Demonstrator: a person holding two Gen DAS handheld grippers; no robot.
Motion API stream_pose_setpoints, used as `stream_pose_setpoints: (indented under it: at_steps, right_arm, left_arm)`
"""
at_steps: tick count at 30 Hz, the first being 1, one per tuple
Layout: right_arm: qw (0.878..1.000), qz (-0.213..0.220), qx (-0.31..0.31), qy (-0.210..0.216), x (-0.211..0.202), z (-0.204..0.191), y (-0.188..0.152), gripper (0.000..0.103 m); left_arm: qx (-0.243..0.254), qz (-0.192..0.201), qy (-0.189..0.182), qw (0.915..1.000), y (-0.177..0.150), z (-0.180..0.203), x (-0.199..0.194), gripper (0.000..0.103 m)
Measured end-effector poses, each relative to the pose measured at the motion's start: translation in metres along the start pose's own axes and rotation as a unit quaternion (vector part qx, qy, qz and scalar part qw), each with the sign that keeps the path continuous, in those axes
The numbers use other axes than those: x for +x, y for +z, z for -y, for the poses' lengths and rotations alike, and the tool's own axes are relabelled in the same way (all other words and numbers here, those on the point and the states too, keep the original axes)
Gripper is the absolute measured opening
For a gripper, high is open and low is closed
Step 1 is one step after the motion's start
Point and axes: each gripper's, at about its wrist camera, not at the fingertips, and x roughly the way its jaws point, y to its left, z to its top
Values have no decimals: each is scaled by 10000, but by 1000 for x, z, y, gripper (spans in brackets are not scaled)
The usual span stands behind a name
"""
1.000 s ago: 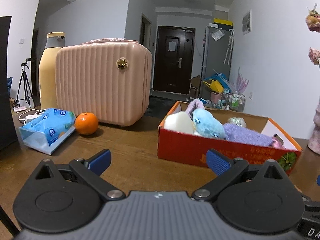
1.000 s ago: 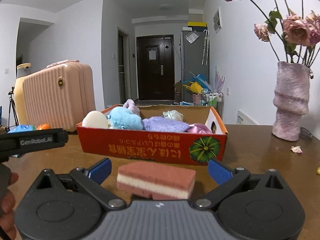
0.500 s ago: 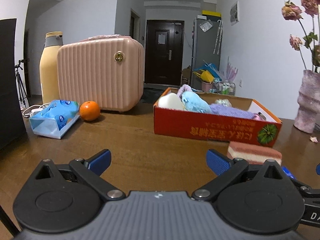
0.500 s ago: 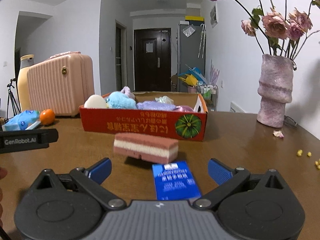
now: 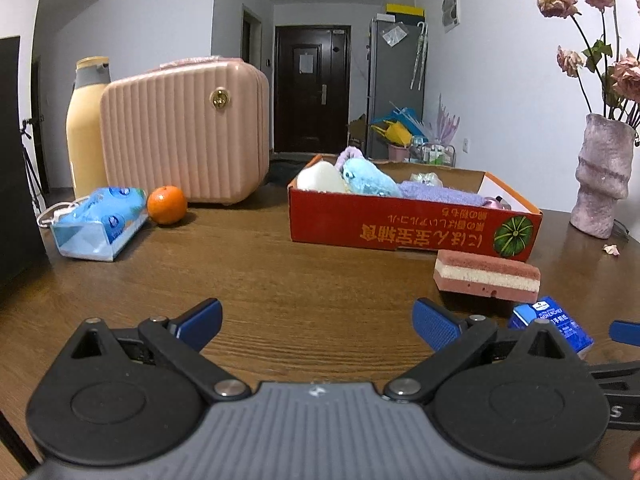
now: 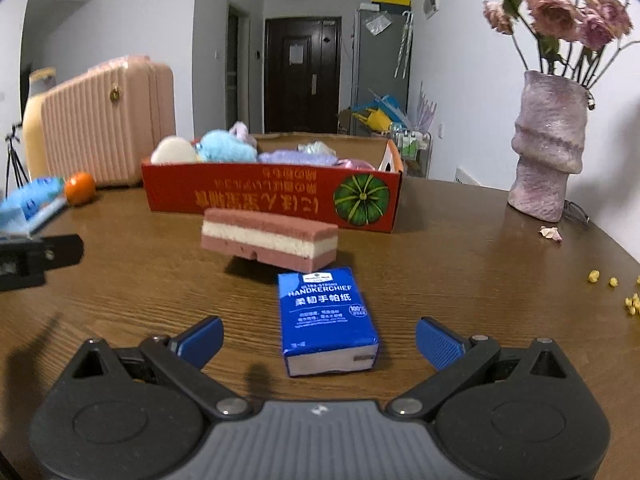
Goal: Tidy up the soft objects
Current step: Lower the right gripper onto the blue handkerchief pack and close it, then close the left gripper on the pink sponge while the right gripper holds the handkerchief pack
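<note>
Both tools stand spread wide with nothing between their blue-padded fingers. Seen from its own camera, the right tool point(image 6: 318, 338) hovers low over the brown wooden worktop point(image 6: 460, 264), and the small blue packet of handkerchief paper point(image 6: 326, 318) lies flat between its two fingers, touching neither. The packet's long axis runs nearly straight away from the camera, its near short end facing the tool and its far end reaching close to the pink-and-cream layered sponge block point(image 6: 270, 238). The sponge block lies just beyond the packet, its long axis running left to right and angled a little, the left end farther off. It sits just in front of the red cardboard box with a green pumpkin picture point(image 6: 276, 198), apart from its front wall.

Inside the box lie a cream rounded soft piece point(image 6: 172, 152), a fluffy light-blue plush toy point(image 6: 226, 146) and a lilac knitted cloth point(image 6: 296, 157).

The left tool point(image 5: 318, 322), equally released, hangs over bare worktop point(image 5: 280, 280) to the left of the sponge block point(image 5: 486, 276) and the packet point(image 5: 552, 326). Farther off on the left stand a ribbed pink hard-shell case point(image 5: 182, 134), a tall yellow bottle with a grey collar point(image 5: 86, 128), an orange fruit point(image 5: 167, 205) and a blue pack of tissues point(image 5: 100, 222). A mauve textured vase holding dried roses point(image 6: 548, 144) stands to the right of the box.
</note>
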Motion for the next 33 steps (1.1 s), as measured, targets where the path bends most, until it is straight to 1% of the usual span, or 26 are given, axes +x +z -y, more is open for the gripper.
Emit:
stream_pose_setpoints:
  at_steps: [5, 6, 7, 9, 10, 11, 14, 17, 22, 25, 33]
  right_arm:
    - [9995, -269, 127, 145, 19, 4, 6, 91]
    - [9993, -305, 146, 159, 22, 4, 8, 85]
    - [9991, -351, 163, 185, 26, 5, 9, 81]
    - [9984, -472, 191, 254, 32, 6, 10, 66]
    - [9986, -439, 172, 226, 33, 6, 11, 61]
    - [9987, -419, 167, 245, 32, 6, 11, 51]
    - [9988, -395, 111, 261, 29, 5, 10, 50]
    - [9994, -303, 79, 142, 25, 5, 10, 50]
    - [9999, -43, 144, 31, 14, 15, 14, 50]
    - [9998, 41, 205, -63, 13, 27, 15, 50]
    - [9986, 85, 448, -281, 15, 65, 16, 50]
  left_arm:
    - [-38, -120, -54, 9999, 0, -1, 4, 103]
    - [-38, -129, -53, 9999, 0, -1, 5, 103]
    - [-34, -136, -49, 9999, -1, 0, 5, 103]
    - [-30, -150, -39, 9999, -1, 0, 6, 103]
    - [-33, -158, -38, 9999, -1, 0, 6, 103]
    - [-38, -168, -37, 9998, -1, 0, 6, 103]
    - [-73, -193, -38, 9998, -1, -1, 8, 103]
    - [-117, -214, -1, 9997, -1, -2, 8, 103]
    - [-170, -292, 31, 9994, -1, -5, 12, 103]
    - [-183, -326, 37, 9993, -1, -5, 13, 103]
    - [-136, -439, 10, 9989, -3, 5, 20, 103]
